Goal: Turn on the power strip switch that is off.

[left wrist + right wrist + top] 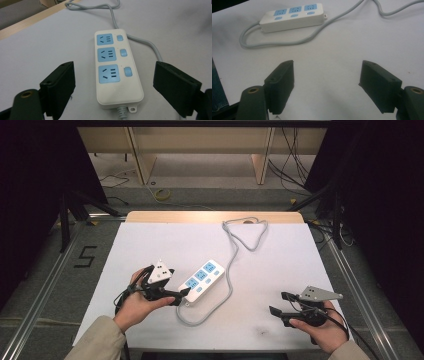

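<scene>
Here the power strip (117, 72) lies between the left gripper's (113, 85) spread jaws.

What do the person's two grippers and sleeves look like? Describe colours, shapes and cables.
Both the left gripper and the right gripper are black, each with two flat, blocky jaws and a grey three-cornered plate on top. A black cable trails from each. The sleeves are beige.

We see a white strip (119, 72) with 3 blue sockets and 3 blue switches, a grey cord (231, 270), black grippers and a white table (280, 265).
</scene>
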Available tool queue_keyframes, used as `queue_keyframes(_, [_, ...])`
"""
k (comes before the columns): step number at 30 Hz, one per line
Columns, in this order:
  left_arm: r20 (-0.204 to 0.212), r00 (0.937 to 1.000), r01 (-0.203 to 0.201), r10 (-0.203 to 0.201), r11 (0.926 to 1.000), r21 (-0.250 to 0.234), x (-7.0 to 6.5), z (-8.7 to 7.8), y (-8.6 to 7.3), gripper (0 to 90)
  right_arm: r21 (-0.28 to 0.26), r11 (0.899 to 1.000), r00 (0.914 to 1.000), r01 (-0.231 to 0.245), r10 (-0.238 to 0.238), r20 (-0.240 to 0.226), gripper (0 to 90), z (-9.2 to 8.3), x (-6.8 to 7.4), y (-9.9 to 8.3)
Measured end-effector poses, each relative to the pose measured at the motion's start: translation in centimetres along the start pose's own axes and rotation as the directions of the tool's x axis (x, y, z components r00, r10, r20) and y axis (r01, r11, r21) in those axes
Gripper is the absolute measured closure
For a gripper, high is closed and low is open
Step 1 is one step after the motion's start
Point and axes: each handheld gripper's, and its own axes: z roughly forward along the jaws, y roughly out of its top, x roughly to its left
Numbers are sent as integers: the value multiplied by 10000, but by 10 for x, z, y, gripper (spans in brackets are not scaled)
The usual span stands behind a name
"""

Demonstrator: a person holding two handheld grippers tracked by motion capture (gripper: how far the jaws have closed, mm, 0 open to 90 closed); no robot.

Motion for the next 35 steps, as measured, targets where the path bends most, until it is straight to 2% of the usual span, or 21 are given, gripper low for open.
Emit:
queue_keyframes(9, [-127, 9997, 183, -185, 9998, -96, 4, -8, -14, 167, 1, 10000, 10000, 8, -8, -24, 281, 0, 0, 0])
queue_keyframes(12, [-226, 9997, 56, -56, 10000, 2, 7, -13, -20, 167, 15, 10000, 10000, 12, -12, -23, 281, 0, 0, 0])
queue_keyframes(23, [-563, 9982, 205, -192, 9995, 233, 13, -27, -42, 164, 1, 10000, 10000, 68, -68, -33, 281, 0, 1, 0])
queue_keyframes(27, [-630, 9977, 274, -262, 9994, 188, 13, -28, -45, 164, -24, 10000, 10000, 76, -76, -35, 281, -1, 2, 0])
queue_keyframes(35, [-698, 9975, 134, -110, 9994, 334, 13, -26, -46, 164, -52, 10000, 10000, 85, -85, -26, 281, -1, 1, 0])
